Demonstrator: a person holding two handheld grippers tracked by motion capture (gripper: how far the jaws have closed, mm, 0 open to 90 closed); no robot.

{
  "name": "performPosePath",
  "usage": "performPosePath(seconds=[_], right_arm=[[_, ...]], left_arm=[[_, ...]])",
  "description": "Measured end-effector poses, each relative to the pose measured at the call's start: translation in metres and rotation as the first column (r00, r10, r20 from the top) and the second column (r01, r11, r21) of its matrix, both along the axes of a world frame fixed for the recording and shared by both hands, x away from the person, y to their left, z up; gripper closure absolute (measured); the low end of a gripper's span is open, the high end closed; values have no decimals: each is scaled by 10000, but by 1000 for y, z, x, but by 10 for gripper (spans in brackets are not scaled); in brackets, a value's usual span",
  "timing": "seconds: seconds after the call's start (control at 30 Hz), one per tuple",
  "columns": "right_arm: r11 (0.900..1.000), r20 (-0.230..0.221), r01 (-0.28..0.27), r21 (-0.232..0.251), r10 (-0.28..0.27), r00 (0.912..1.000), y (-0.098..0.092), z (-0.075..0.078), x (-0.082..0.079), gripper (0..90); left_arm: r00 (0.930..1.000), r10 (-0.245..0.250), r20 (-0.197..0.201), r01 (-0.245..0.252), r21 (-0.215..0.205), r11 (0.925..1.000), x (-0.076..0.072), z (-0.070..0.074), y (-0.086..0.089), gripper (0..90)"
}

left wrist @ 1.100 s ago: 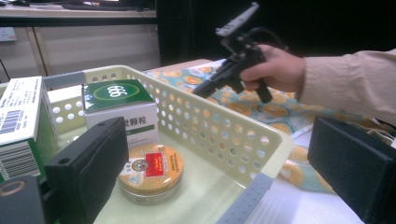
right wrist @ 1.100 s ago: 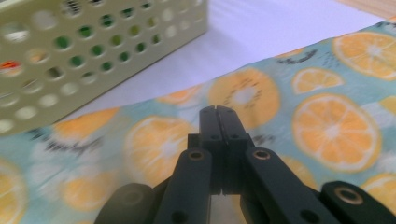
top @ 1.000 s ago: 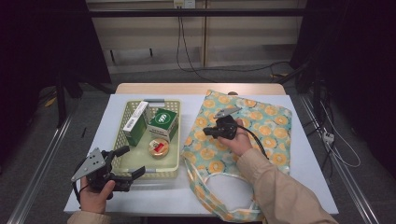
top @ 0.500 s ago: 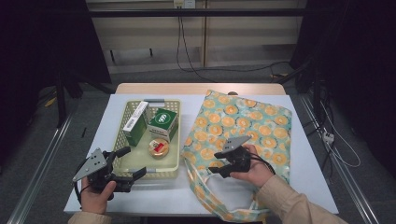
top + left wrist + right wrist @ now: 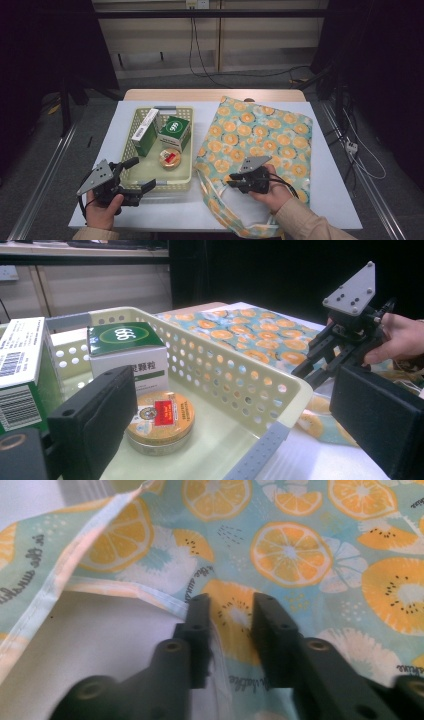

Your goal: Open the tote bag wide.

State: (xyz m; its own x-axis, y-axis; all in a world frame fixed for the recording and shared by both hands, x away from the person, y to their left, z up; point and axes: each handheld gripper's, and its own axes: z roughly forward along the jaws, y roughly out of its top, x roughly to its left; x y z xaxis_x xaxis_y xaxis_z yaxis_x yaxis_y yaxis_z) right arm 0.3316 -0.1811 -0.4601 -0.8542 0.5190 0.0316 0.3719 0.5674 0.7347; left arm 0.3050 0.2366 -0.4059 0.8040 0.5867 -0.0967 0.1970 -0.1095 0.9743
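Note:
A fruit-print cloth bag (image 5: 260, 130) lies flat on the right half of the table, its handles toward the person. My right gripper (image 5: 232, 181) rests on the bag's near edge. In the right gripper view its jaws (image 5: 230, 615) have just been closing; they stand narrowly apart with the bag's (image 5: 290, 550) hem fabric between them, and a small gap still shows. My left gripper (image 5: 142, 173) is open at the near corner of the pale perforated basket (image 5: 192, 145). In the left gripper view its wide jaws (image 5: 235, 415) straddle that basket's (image 5: 235, 360) corner without touching anything.
The basket holds a tall white-and-green box (image 5: 146, 131), a green box (image 5: 175, 131) and a round tin (image 5: 170, 158). The bag's pale strap (image 5: 75, 555) loops over the white table. In the left gripper view the right gripper (image 5: 320, 365) is close beyond the basket.
The right gripper has come from the middle of the bag back to its near edge. Its jaws stood wider half a second ago and are narrower now. The left gripper has kept still.

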Motion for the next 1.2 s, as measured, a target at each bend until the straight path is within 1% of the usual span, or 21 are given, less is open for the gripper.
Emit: performPosePath(seconds=[0.03,0.07,0.13,0.17,0.33,0.4,0.53,0.57,0.6,0.63,0.67,0.77,0.8,0.83,0.87,0.93,0.97,1.0,1.03,1.13,1.2], right_arm=[[10000,0,0,0,0,10000,0,0,0,745],[10000,38,-38,-48,38,10000,1,0,-1,768],[9999,200,-46,-117,48,9998,2,0,-3,843],[9997,381,-147,-219,155,9992,5,0,-5,889],[9998,354,-61,-213,69,9994,5,1,-5,900],[9999,305,96,-104,-93,9995,5,1,-4,900],[9978,92,542,369,-546,9985,1,0,3,900],[9978,92,542,369,-546,9985,1,0,3,900],[9950,-46,820,571,-819,9966,-2,1,10,900],[9950,-46,820,571,-819,9966,-2,1,10,900],[9910,-138,1091,778,-1084,9940,-5,2,17,900],[9867,-242,1323,940,-1306,9911,-5,3,25,900],[9838,-198,1529,936,-1517,9882,-3,4,34,900],[9838,-198,1529,936,-1517,9882,-3,4,34,900],[9797,-230,1719,1027,-1704,9851,0,4,43,900],[9781,-156,1870,919,-1863,9824,4,5,53,900],[9781,-156,1870,919,-1863,9824,4,5,53,900],[9723,-240,2103,1016,-2090,9776,7,6,62,900],[9723,-240,2103,1016,-2090,9776,7,6,62,900],[9649,-417,2391,1090,-2359,9709,11,4,73,900],[9630,-440,2462,1096,-2428,9691,14,3,76,900]], left_arm=[[10000,-3,-8,3,-9,10000,0,0,0,48],[10000,-1,-11,1,7,10000,0,0,0,48],[10000,1,-37,-1,-15,10000,-1,0,0,48],[10000,-9,-29,9,6,10000,-1,0,-1,48],[10000,-28,-16,28,-20,10000,-1,0,-1,48],[10000,-30,13,30,-33,10000,-1,0,-1,48],[10000,-8,-12,8,0,10000,0,-1,0,48],[10000,-24,-13,24,-7,10000,0,-1,0,48],[10000,-49,-20,49,14,10000,0,-1,0,48],[10000,-51,-9,51,25,10000,0,-1,-1,48],[10000,-51,-17,51,1,10000,0,-1,-1,48],[10000,-75,-6,75,36,10000,1,-1,-1,48],[10000,-81,-10,81,45,10000,1,-1,-2,48],[9999,-104,-26,104,46,9999,1,-1,-2,48],[9999,-127,-54,127,41,9999,1,-1,-3,48],[9999,-136,-49,136,80,9999,1,-1,-3,48],[9999,-133,-43,133,49,9999,1,-1,-3,48],[9999,-140,-40,140,47,9999,1,-1,-3,48],[9999,-132,-16,132,52,9999,1,-1,-3,48],[9999,-94,-42,94,9,10000,1,-1,-2,48],[9999,-101,-49,101,6,9999,2,-1,-1,48]])
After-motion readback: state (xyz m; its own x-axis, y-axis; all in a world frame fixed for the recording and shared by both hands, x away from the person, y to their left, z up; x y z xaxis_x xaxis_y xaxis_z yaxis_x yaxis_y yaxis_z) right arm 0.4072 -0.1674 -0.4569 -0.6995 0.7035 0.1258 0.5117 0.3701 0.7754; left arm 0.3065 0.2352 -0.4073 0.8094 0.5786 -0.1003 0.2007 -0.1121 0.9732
